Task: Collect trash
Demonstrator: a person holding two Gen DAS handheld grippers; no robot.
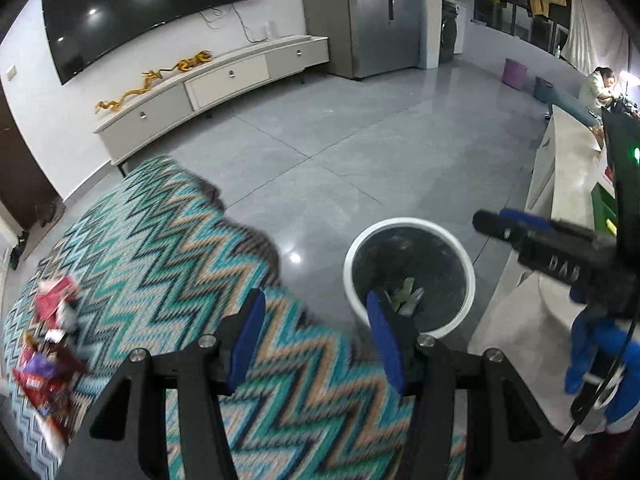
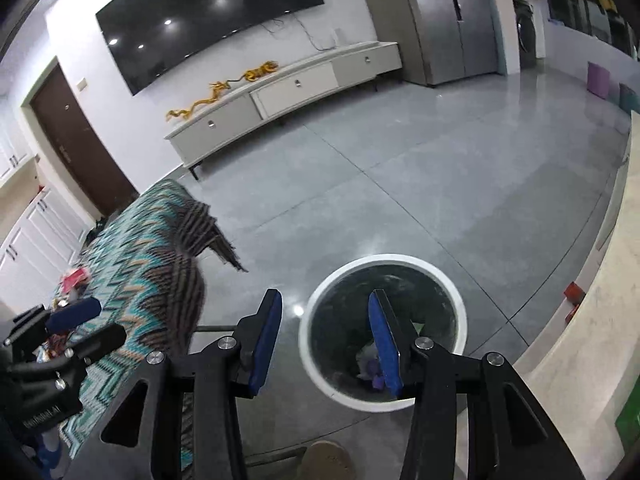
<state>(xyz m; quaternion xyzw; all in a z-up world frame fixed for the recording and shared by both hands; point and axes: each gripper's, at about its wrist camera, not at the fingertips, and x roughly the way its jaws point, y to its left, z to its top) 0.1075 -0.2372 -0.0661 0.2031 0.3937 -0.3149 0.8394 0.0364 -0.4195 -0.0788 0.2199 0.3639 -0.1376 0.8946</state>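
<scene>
Left gripper [image 1: 316,320] spread, nothing between the blue pads, poised over the zigzag cloth [image 1: 168,264] just beside the white bin [image 1: 410,222]. Right gripper [image 2: 324,328] likewise parted and empty, one finger over the bin's mouth [image 2: 384,260], the other over bare floor.

Beyond the bin: broad grey tiled floor [image 1: 328,136], open as far as the long TV cabinet [image 1: 224,76] and the steel fridge [image 1: 376,16]. Right of the bin: pale counter edge [image 2: 600,292], close. Left of the bin: cloth-covered surface, its fringed corner hanging near the rim. Far left of the bin, on the cloth: heap of red wrappers [image 1: 48,344]. Inside the bin: scraps at the bottom [image 1: 406,294].
</scene>
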